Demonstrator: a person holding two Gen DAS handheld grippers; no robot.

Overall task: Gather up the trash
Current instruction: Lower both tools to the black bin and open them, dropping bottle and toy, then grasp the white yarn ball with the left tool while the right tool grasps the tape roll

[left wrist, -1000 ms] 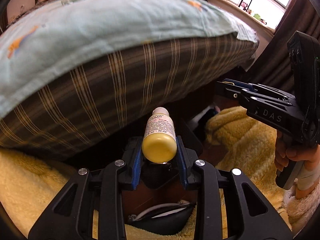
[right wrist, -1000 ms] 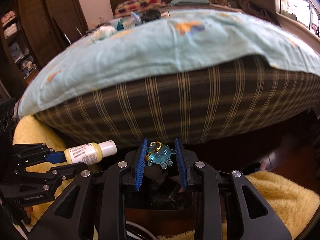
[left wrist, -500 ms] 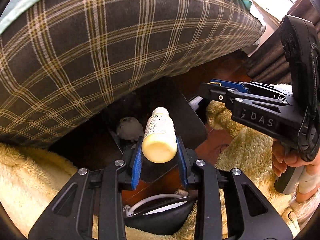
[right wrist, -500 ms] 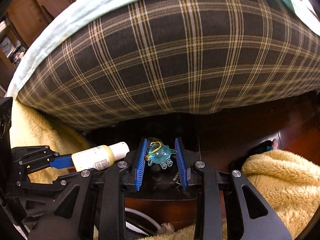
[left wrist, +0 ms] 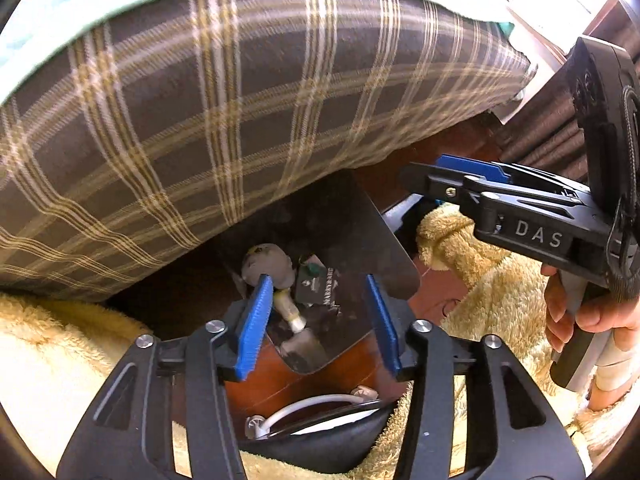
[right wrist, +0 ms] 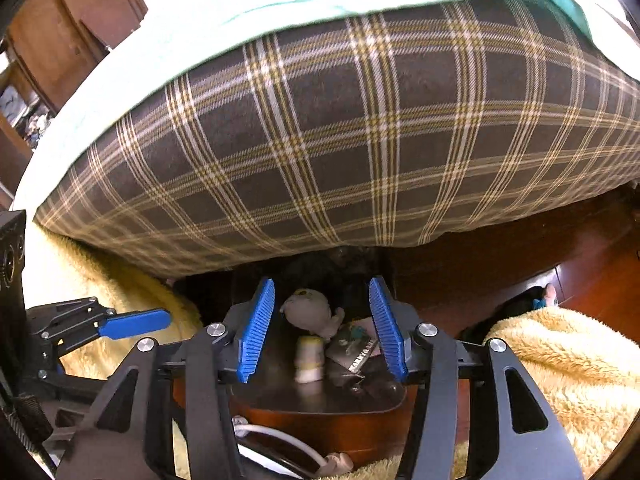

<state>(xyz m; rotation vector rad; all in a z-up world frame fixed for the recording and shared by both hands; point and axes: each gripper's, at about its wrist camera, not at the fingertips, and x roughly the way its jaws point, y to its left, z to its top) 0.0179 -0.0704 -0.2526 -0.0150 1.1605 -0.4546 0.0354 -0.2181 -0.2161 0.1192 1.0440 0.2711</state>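
A dark bin [left wrist: 384,240] stands on the floor under the edge of the plaid bed; it also shows in the right wrist view [right wrist: 320,400]. Inside lie a small yellow bottle [left wrist: 288,308] [right wrist: 309,358], a grey crumpled lump [left wrist: 266,266] [right wrist: 310,306] and a dark packet [left wrist: 318,286] [right wrist: 354,346]. My left gripper [left wrist: 318,324] is open and empty just above the bin. My right gripper [right wrist: 320,330] is open and empty above it too. The blue trinket is barely visible by the packet.
The plaid mattress side [right wrist: 340,140] with a light sheet overhangs the bin. Yellow fleece blankets [left wrist: 500,292] [right wrist: 560,360] lie on the wooden floor [right wrist: 520,248] on both sides. A white cable [left wrist: 304,406] lies near the front.
Both grippers have opened. The yellow bottle has dropped from my left gripper and the blue trinket from my right, into the bin. Both grippers have tilted down over the bin.
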